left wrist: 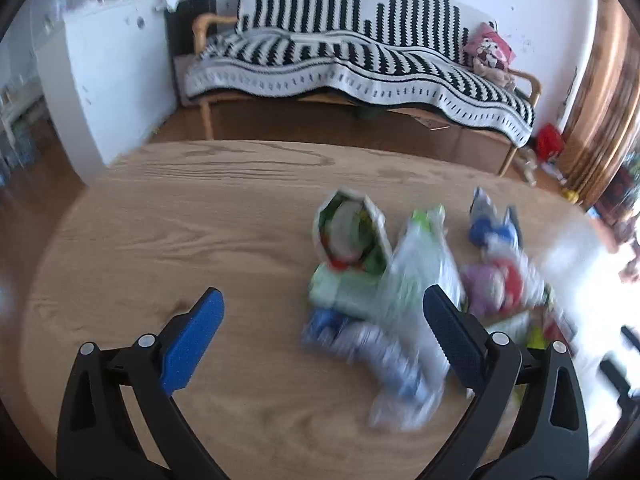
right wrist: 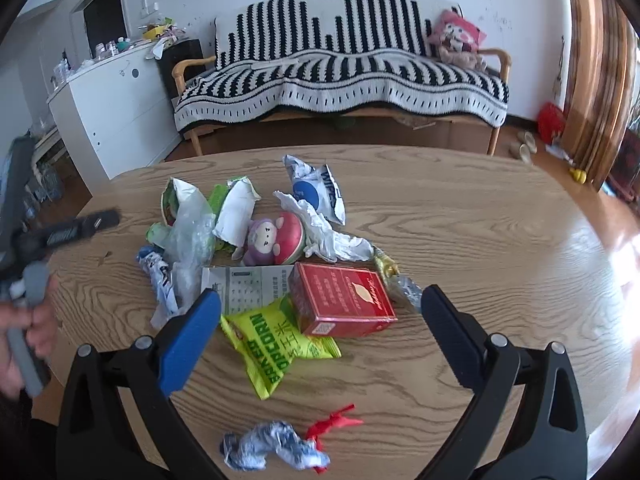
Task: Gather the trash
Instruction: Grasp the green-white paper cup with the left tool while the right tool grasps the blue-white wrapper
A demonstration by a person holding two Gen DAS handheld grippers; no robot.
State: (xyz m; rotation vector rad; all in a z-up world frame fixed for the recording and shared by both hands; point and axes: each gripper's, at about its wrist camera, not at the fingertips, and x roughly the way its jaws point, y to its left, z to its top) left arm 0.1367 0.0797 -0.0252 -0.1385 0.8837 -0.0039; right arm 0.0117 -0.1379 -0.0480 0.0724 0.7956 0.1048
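My right gripper (right wrist: 320,304) hangs spread wide over the table (right wrist: 480,216), gripping nothing. The red box (right wrist: 340,300) lies between its fingers, just past the tips, touching neither. The popcorn bag (right wrist: 276,344) lies under the box's near corner, closer to my left finger (right wrist: 192,336). Nearer me, below the tips, sit a crumpled wrapper (right wrist: 272,446) and a red scrap (right wrist: 334,424). Beyond the box the rest of the trash is heaped: a round toy (right wrist: 276,240), white paper (right wrist: 328,232), a blue-and-white pouch (right wrist: 316,192), a clear bag (right wrist: 192,236) and a calendar sheet (right wrist: 244,288).

My left gripper (left wrist: 322,308) is also spread wide and empty. Its view is blurred; the heap lies ahead and toward its right finger (left wrist: 452,336), with a green-and-white carton (left wrist: 352,236) just past the tips. From the right camera, that gripper (right wrist: 86,226) shows far to the left, beside the heap, with my hand (right wrist: 24,332) on its handle.
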